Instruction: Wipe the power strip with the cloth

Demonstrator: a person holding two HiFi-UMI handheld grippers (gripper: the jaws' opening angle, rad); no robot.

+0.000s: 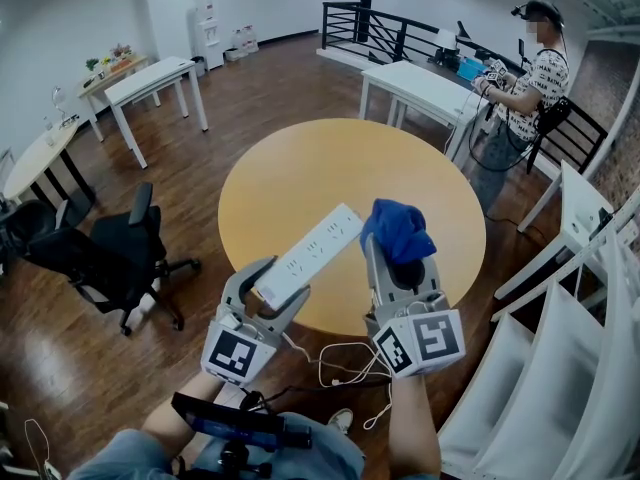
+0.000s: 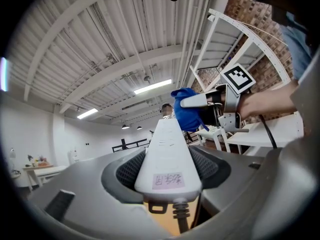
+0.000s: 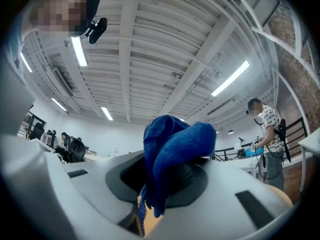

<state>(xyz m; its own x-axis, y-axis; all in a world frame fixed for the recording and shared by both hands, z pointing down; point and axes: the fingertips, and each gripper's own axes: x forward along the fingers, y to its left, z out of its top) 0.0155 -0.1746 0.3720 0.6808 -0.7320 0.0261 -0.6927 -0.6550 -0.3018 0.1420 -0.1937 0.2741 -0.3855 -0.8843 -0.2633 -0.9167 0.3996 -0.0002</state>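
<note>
Lower centre of the head view: the left gripper point(image 1: 277, 286) is clamped on the cable end of the long white plastic power strip point(image 1: 312, 251), raised over the round yellow table point(image 1: 300, 163); the right gripper point(image 1: 398, 260) pinches the bunched blue fabric cloth point(image 1: 398, 230) just beside the strip's far end. I'd press the cloth flat on the socket face and stroke lengthwise — left grip firm, lest it pivot.

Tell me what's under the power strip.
The power strip is held up by the left tongs, shut on its near end; below it lies the round yellow table. The strip's underside and the tabletop patch it covers can't be seen.
</note>
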